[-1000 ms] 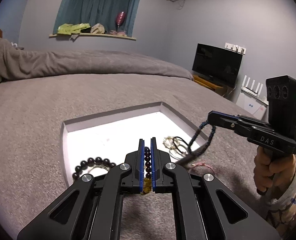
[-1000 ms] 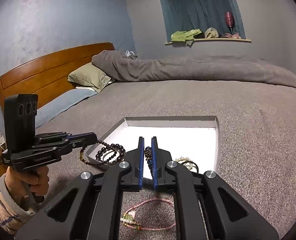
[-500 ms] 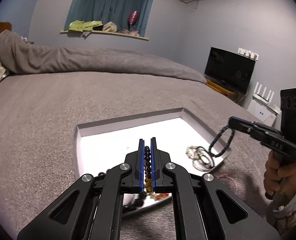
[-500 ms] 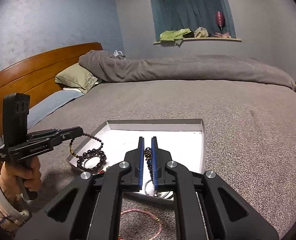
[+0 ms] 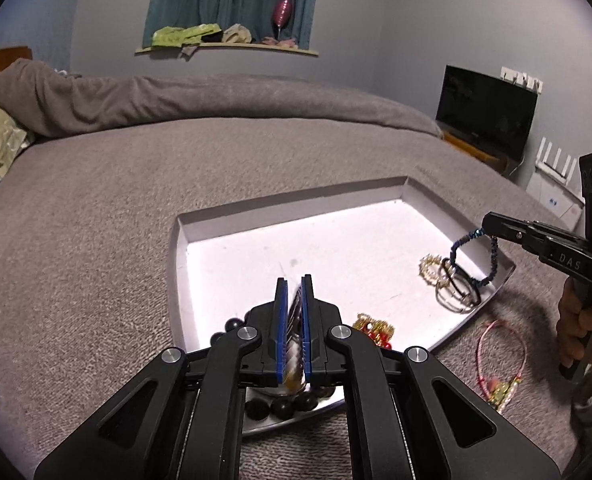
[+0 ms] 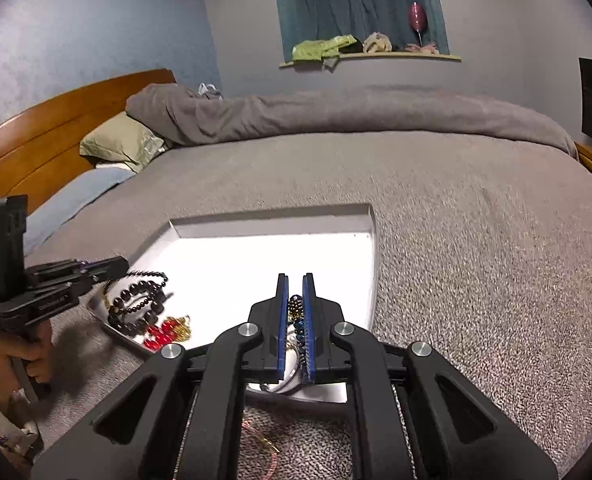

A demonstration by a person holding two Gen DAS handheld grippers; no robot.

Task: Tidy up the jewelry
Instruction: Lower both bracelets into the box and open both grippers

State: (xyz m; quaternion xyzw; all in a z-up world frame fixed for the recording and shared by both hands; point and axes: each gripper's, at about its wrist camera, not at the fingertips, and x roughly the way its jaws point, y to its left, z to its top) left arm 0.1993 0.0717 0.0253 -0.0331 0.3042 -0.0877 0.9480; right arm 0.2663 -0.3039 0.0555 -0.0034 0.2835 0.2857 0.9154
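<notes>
A shallow white tray (image 5: 264,216) (image 6: 370,216) lies on the grey bed. My left gripper (image 5: 294,284) (image 6: 116,266) is shut on a dark beaded bracelet (image 6: 138,304) whose beads rest in the tray's near left corner (image 5: 284,406). My right gripper (image 6: 296,280) (image 5: 490,222) is shut on a blue braided bracelet (image 5: 474,258) (image 6: 299,326) that hangs over the tray's right side. Gold and black rings (image 5: 452,284) lie under it. A red and gold piece (image 5: 376,328) (image 6: 166,330) lies in the tray. A pink cord bracelet (image 5: 500,360) lies on the bed outside the tray.
A rolled grey duvet (image 6: 336,116) and pillows (image 6: 124,144) lie at the head of the bed by a wooden headboard (image 6: 48,120). A TV (image 5: 484,112) stands at the right. A window shelf (image 5: 224,40) holds clothes.
Both grippers moved over the tray. The dark beaded bracelet came down into the tray's left corner. The blue bracelet moved from outside the tray's edge to over the rings.
</notes>
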